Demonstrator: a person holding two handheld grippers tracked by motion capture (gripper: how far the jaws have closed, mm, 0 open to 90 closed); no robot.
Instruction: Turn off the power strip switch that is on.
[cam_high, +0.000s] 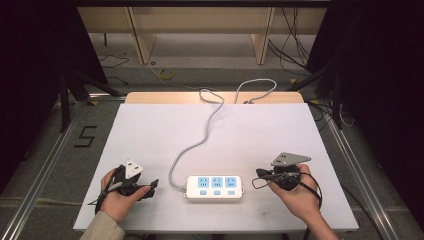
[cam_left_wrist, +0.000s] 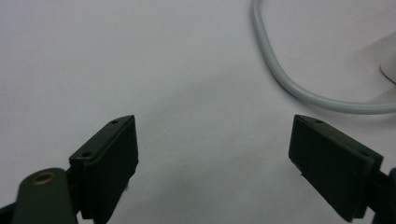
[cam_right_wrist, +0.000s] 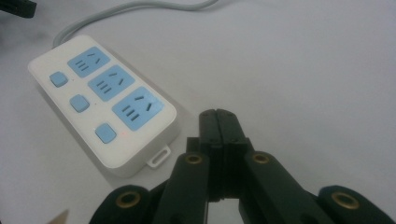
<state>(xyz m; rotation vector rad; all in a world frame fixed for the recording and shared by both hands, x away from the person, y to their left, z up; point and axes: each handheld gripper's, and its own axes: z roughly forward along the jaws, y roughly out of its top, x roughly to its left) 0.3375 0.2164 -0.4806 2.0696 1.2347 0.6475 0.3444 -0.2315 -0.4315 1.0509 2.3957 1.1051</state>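
- White table carries everything, its surface mostly bare.
- Grey cable snakes from the far edge down to the power strip's left end.
- White power strip, with three blue sockets and three blue buttons, lies flat near the front edge, between both grippers.
- Left gripper rests left of it, jaws spread wide, nothing between them.
- Right gripper sits just right of it, jaws pressed together, holding nothing.

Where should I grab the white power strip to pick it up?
Probably across its short width, coming straight down from above. The power strip lies flat with long straight sides, and the open left gripper looks wide enough. Its cord leaves the left end, so take the middle or the free right end.
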